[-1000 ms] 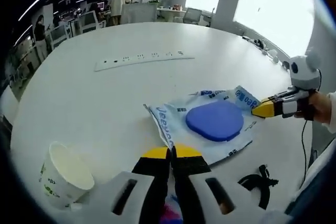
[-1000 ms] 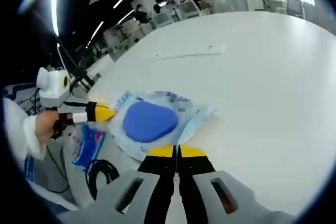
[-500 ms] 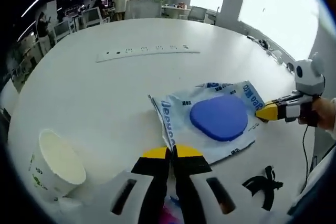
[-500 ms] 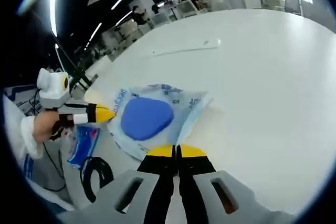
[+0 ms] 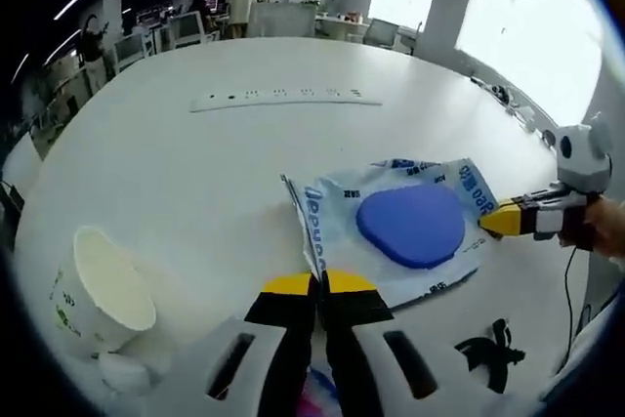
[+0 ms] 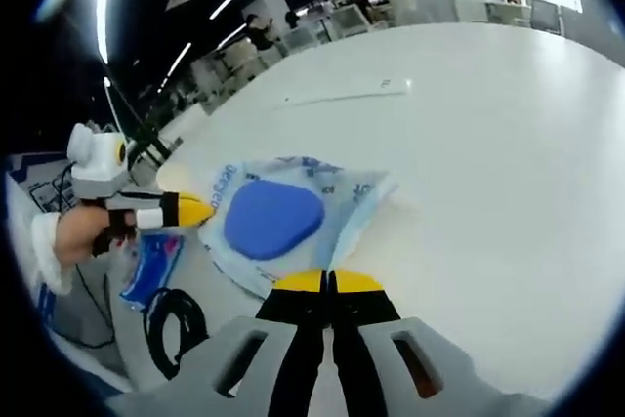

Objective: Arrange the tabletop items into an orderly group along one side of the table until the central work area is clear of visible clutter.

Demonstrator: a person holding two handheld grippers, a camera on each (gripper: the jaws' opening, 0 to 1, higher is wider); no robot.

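left gripper (image 5: 320, 285) pinching packet (image 5: 391, 231) near edge | right gripper (image 6: 330, 283) pinching its opposite corner | packet slid slightly from paper cup (image 5: 103, 290) | centre clearing

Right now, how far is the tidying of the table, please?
Done: nothing looks grouped yet. The paper cup stands apart from the packet.
In hand: both grippers are shut on opposite edges of the plastic packet with the blue pad, the left gripper near and the right gripper at the far edge.
Left: the packet lies in the white table's central area; the cup needs gathering.
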